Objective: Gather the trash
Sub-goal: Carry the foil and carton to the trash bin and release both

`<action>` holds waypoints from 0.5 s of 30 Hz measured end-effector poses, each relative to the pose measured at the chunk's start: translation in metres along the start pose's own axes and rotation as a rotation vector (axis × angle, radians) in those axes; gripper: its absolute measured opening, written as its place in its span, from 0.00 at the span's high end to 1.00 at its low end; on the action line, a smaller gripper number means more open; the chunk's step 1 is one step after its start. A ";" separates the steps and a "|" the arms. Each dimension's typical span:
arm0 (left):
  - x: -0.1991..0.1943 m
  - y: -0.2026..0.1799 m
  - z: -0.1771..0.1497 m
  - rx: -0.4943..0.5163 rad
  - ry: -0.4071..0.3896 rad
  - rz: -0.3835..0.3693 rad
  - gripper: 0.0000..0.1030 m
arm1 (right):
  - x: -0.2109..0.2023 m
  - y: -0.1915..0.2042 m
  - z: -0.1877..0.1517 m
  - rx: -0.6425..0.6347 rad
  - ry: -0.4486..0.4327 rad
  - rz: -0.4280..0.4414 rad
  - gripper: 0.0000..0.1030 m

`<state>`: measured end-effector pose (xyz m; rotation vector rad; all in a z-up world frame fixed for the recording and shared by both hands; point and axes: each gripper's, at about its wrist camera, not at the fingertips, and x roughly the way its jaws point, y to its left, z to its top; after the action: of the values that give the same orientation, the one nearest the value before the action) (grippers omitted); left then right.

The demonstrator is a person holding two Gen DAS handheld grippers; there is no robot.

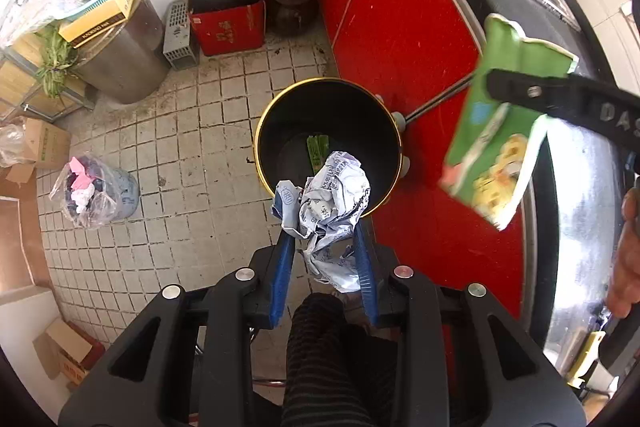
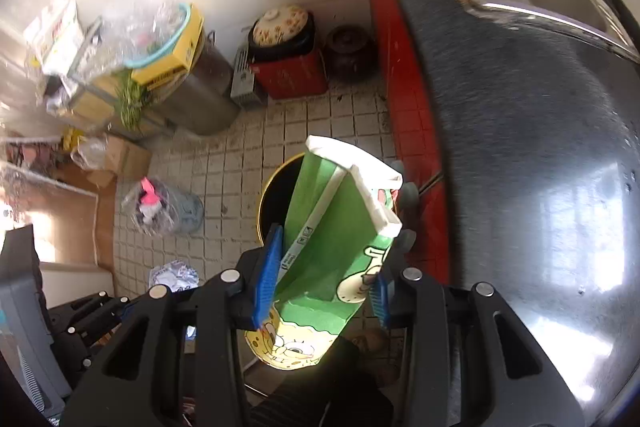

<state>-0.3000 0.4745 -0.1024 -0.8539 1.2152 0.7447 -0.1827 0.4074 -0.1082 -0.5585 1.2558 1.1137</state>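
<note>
My left gripper (image 1: 325, 227) is shut on a crumpled white printed paper (image 1: 334, 203) and holds it over the near rim of a black bin with a gold rim (image 1: 280, 107) on the tiled floor. A green wrapper (image 1: 318, 149) lies inside the bin. My right gripper (image 2: 330, 259) is shut on a green cartoon carton (image 2: 332, 227), held above the same bin (image 2: 266, 193). That carton also shows in the left wrist view (image 1: 496, 131), to the right of the bin and higher.
A red cabinet front (image 1: 400, 7) and steel counter with a sink (image 2: 520, 67) stand on the right. A bagged small bin (image 1: 96, 191) sits on the floor at left. Pots, a red box (image 1: 228, 27) and cardboard boxes line the far wall.
</note>
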 end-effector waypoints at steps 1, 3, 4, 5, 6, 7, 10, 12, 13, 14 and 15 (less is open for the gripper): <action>0.004 0.001 0.001 -0.001 0.003 -0.003 0.72 | 0.008 0.005 0.000 -0.014 0.015 -0.005 0.62; 0.010 0.001 0.004 -0.001 0.003 -0.018 0.72 | 0.017 0.012 0.001 -0.025 0.027 -0.014 0.62; 0.011 0.001 0.006 -0.001 -0.002 -0.024 0.70 | 0.020 0.014 0.002 -0.033 0.028 -0.025 0.62; 0.012 0.000 0.008 0.003 -0.012 -0.032 0.66 | 0.021 0.016 0.005 -0.043 0.027 -0.037 0.61; 0.015 -0.001 0.012 0.010 -0.022 -0.023 0.50 | 0.019 0.017 0.008 -0.042 0.019 -0.036 0.61; 0.016 -0.002 0.016 0.021 -0.027 -0.006 0.29 | 0.014 0.018 0.010 -0.035 0.012 -0.030 0.56; 0.008 -0.005 0.023 0.044 -0.095 0.023 0.15 | -0.010 0.017 0.022 -0.030 -0.046 0.000 0.19; 0.000 -0.005 0.027 0.043 -0.106 0.019 0.14 | -0.041 0.016 0.026 -0.034 -0.116 0.002 0.19; -0.006 -0.005 0.029 0.036 -0.121 0.019 0.13 | -0.054 0.013 0.027 -0.029 -0.143 0.004 0.19; -0.014 -0.005 0.032 0.024 -0.140 0.029 0.12 | -0.071 0.007 0.028 -0.017 -0.181 0.000 0.17; -0.019 -0.007 0.034 0.015 -0.150 0.039 0.11 | -0.094 -0.003 0.025 0.000 -0.237 -0.015 0.10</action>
<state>-0.2818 0.5002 -0.0779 -0.7497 1.1054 0.8157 -0.1613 0.3943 -0.0146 -0.4214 1.0453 1.1319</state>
